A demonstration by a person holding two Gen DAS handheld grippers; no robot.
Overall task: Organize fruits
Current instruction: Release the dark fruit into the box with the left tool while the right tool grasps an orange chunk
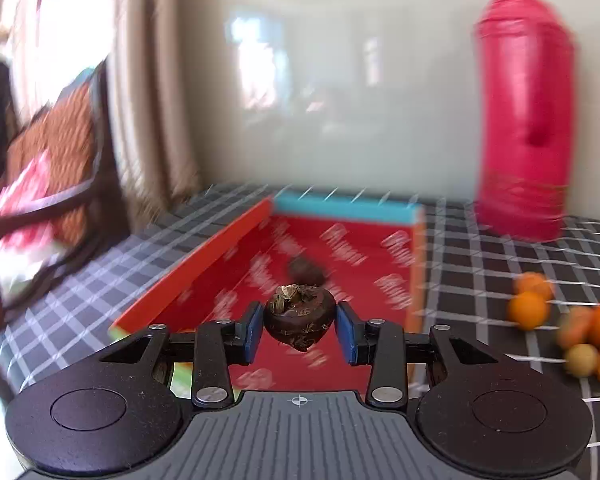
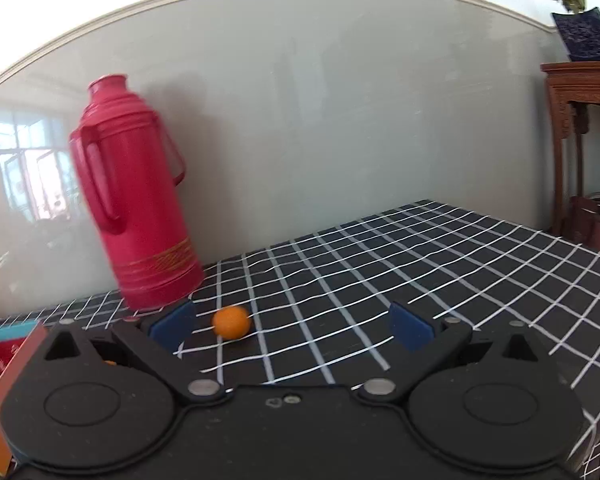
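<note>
One dark, husk-topped water chestnut [image 1: 299,316] sits clamped in the left gripper [image 1: 300,330]; the right gripper [image 2: 291,326] gapes wide.

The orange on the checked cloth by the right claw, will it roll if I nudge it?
Probably. The orange looks round and sits free on the flat cloth, so a nudge should send it rolling. It seems small and smooth, so the open right claw may squirt it out unless it closes squarely.

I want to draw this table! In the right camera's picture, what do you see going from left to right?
Red box → red thermos → little orange fruit → checked tablecloth → wooden stand with a blue plant pot on top.
</note>
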